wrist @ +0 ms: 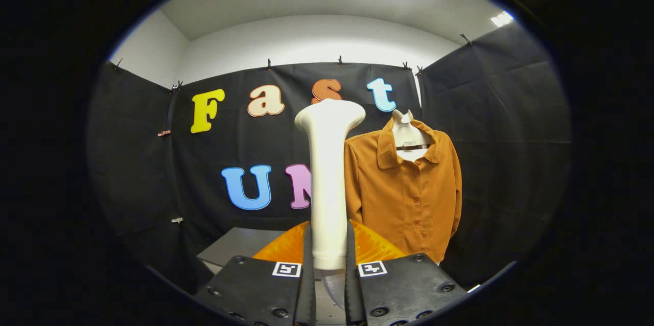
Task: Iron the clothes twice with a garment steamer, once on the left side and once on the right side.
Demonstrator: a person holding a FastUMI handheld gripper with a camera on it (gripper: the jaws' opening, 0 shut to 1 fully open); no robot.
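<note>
A white garment steamer (328,178) stands upright between my fingers, its wide head at the top. My gripper (327,249) is shut on the steamer's handle, with both fingers pressing its sides. Beyond and to the right of the steamer hangs an orange button-up shirt (409,188) on a white hanger form (407,134), facing me, against the black cloth wall. The steamer's body covers the shirt's left edge.
An orange translucent piece (370,247) shows behind the fingers on both sides of the handle. A grey table top (232,249) lies low to the left. Black cloth walls close the booth at the left, the back and the right.
</note>
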